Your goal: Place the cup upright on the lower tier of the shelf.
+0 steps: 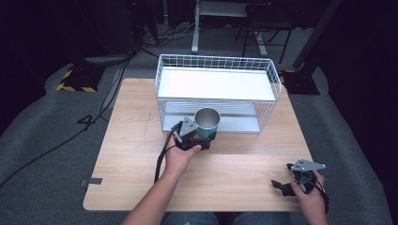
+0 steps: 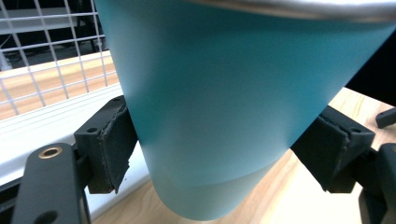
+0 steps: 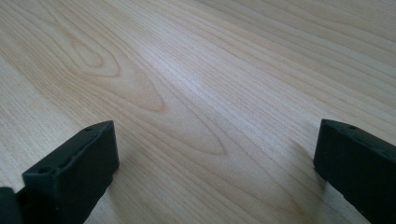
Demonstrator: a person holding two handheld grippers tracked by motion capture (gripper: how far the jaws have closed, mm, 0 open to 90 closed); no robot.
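We hold blue cup tight in left gripper, just before wire rack. Keep cup straight up, move slow, don't bump rack. Right gripper spread wide, holding nothing, low over table.

Matt teal cup, perhaps steel-rimmed; smooth wood-grain table; white wire rack.

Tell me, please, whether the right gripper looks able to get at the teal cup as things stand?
Probably yes: bare wooden table lies between the open right gripper and the teal cup. But the left gripper is already clamped on the cup's lower part, so only its upper wall and rim look free.
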